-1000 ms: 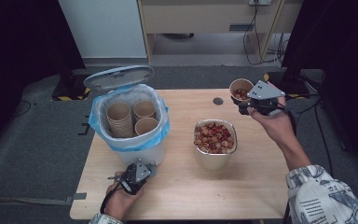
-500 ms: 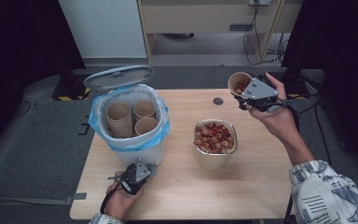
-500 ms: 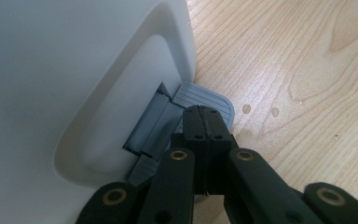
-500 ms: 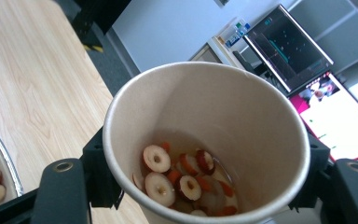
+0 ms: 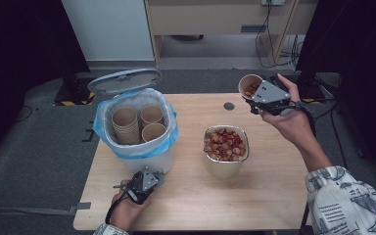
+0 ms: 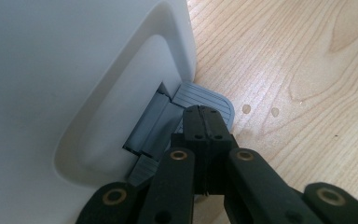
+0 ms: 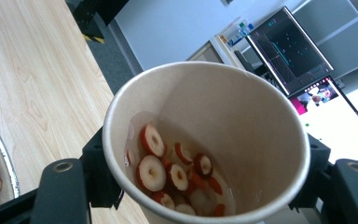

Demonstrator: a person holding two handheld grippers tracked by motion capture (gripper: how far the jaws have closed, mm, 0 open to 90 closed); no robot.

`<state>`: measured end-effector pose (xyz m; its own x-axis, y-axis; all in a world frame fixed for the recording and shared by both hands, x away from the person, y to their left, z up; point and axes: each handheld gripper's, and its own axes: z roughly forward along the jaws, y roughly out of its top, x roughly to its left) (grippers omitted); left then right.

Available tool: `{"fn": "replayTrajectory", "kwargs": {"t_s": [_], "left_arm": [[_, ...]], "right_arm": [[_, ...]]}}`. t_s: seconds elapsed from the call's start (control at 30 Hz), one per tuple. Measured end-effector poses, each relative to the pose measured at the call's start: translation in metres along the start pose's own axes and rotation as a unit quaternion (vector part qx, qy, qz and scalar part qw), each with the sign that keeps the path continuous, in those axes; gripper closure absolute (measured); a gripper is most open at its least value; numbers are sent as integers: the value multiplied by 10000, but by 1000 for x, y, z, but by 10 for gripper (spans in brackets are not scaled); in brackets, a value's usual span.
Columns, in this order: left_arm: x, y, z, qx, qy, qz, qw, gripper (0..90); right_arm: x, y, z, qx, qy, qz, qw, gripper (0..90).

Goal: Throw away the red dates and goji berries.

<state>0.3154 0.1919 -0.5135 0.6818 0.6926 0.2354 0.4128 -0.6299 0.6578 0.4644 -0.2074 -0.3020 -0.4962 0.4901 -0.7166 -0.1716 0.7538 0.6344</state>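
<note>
A white pedal bin (image 5: 144, 159) with a blue liner and a raised lid (image 5: 124, 81) stands at the table's left, with several paper cups (image 5: 126, 123) inside. My left gripper (image 5: 148, 175) is at the bin's foot. Its jaws are shut together with nothing between them, and the tips (image 6: 205, 114) rest on the grey pedal (image 6: 214, 97). My right gripper (image 5: 260, 96) is lifted over the far right of the table, shut on a paper cup (image 5: 248, 84). In the right gripper view the cup (image 7: 233, 107) sits tilted between the jaws and holds red fruit slices (image 7: 168, 172) in a little liquid.
A metal bowl (image 5: 225, 169) full of red slices stands mid-table, to the right of the bin; its rim (image 7: 2, 161) shows below the held cup. A small dark round grommet (image 5: 229, 105) sits in the tabletop near the far edge. Cables and dark stands lie beyond the table.
My right gripper has lifted the paper cup a little higher above the table's far right corner. The left gripper has stayed on the pedal and the lid is still up.
</note>
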Motion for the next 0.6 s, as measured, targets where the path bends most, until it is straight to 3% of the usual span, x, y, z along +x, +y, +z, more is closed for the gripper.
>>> {"fn": "replayTrajectory", "kwargs": {"t_s": [0.2,0.6], "left_arm": [[0,0,0,-4,1,3,10000,897],[0,0,0,-6,0,-6,10000,897]], "right_arm": [[1,2,-2,36,-27,-141,9999,299],[7,14,-8,194,-91,-951,9952,299]]}}
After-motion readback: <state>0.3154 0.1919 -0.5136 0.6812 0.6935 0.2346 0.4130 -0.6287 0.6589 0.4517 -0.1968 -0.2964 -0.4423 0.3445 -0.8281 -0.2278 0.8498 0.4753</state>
